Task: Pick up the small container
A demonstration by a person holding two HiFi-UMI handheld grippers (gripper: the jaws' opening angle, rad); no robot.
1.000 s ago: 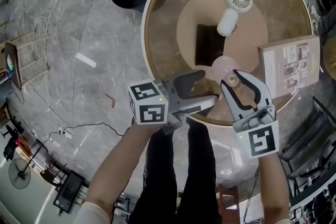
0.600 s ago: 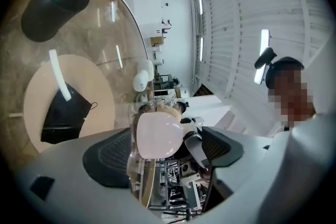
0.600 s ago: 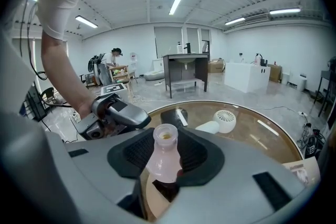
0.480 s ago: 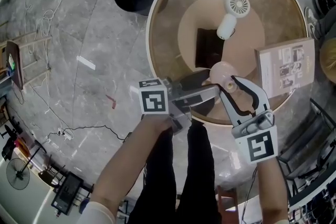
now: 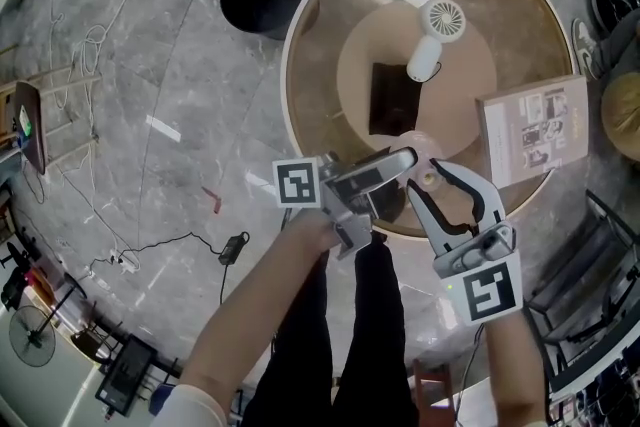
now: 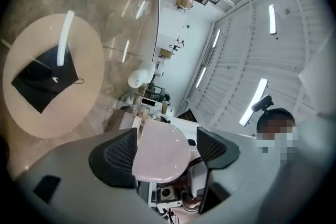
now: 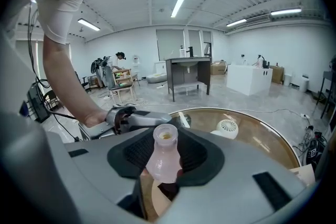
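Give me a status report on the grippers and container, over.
Right gripper shut on small container neck. Left gripper: jaws closing round its body, no grip yet. Nothing blocking.

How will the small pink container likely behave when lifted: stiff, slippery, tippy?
Probably stiff: the pink container shows no dent where the shut right claw grips its neck. Its glossy surface looks slippery, so the closing left claw, around its rounded body, might slip. With a wide body and narrow neck, it probably stands steadily.

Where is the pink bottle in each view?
Head view: bottle lower centre, at the table's near edge.
Left gripper view: bottom centre, between the closing jaws.
Right gripper view: bottom centre, clamped, neck up.
Shared landmark: the round glass table.
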